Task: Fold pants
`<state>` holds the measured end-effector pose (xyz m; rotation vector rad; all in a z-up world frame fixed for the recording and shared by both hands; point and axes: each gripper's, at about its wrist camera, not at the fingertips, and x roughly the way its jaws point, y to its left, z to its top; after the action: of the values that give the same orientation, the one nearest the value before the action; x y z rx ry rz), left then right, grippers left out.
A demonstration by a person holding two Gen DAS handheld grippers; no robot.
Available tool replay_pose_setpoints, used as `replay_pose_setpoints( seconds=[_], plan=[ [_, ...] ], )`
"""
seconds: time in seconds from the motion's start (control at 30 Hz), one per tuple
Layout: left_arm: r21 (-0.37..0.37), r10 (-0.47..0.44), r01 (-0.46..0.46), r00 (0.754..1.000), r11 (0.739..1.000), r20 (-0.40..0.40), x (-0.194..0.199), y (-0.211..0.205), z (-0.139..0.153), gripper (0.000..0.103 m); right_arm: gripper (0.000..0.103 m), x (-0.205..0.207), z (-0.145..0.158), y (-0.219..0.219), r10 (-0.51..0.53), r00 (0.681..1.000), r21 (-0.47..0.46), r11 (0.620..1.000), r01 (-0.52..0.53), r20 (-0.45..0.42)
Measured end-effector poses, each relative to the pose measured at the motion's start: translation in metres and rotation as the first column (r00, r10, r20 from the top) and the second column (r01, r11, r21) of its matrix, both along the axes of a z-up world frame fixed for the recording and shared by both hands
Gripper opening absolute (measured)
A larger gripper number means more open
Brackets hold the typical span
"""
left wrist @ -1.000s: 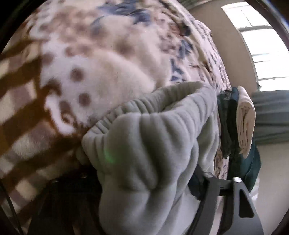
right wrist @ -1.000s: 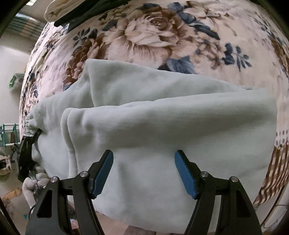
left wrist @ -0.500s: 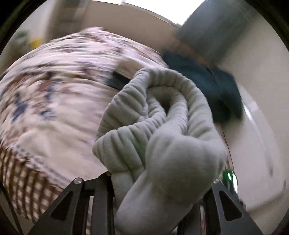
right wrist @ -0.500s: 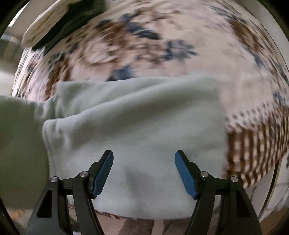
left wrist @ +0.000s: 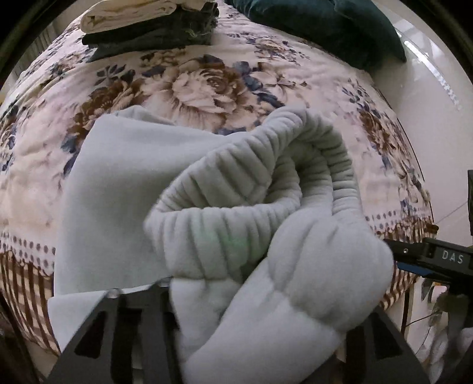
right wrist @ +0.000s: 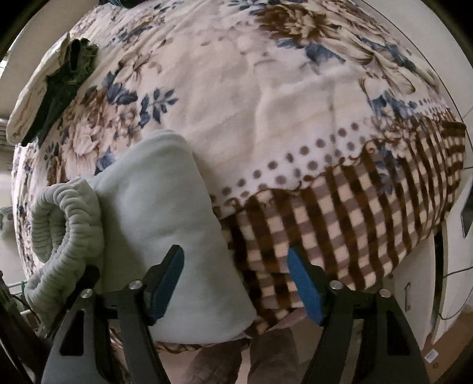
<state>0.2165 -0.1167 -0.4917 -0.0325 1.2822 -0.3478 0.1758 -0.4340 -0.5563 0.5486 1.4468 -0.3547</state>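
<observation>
Pants [left wrist: 124, 189] of pale grey-green fleece lie folded on the flowered blanket [left wrist: 207, 88] of the bed, near its checked edge. Their ribbed waistband [left wrist: 236, 189] is bunched up, clenched in the left tool [left wrist: 260, 298]. The right tool [right wrist: 236, 283] hovers released over the fold.

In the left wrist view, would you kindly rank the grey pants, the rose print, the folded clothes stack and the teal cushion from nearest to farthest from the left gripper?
1. Grey pants: bunched in the left gripper, waistband up front.
2. Rose print: on the blanket, just beyond the pants.
3. Folded clothes stack, far left, and teal cushion, far right: both at the far edge, too close to call.
</observation>
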Motion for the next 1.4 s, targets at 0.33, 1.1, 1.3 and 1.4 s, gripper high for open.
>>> replay_pose_setpoints(
  seconds=[0.33,1.1,1.3,1.4],
  plan=[
    [-0.071,0.018,-0.021,0.999,0.997,-0.036,0.01,0.001,0.024,0.095,0.089,0.01,0.027,0.006,0.01,0.993,0.098,0.995,-0.022,0.118],
    [0.284,0.239,-0.219,0.97,0.933,-0.038,0.016,0.122,0.021,0.097,0.089,0.071,-0.046,0.139,0.267,0.964,0.255,0.932,-0.258,0.001],
    [0.34,0.258,-0.226,0.965,0.913,-0.051,0.015,0.132,0.008,0.097,0.079,0.082,-0.04,0.166,0.344,0.938,0.158,0.924,-0.348,0.049],
    [0.328,0.266,-0.232,0.962,0.916,-0.062,0.016,0.133,0.008,0.097,0.054,0.079,-0.026,0.177,0.414,0.906,0.058,0.906,-0.42,0.09]
  ],
)
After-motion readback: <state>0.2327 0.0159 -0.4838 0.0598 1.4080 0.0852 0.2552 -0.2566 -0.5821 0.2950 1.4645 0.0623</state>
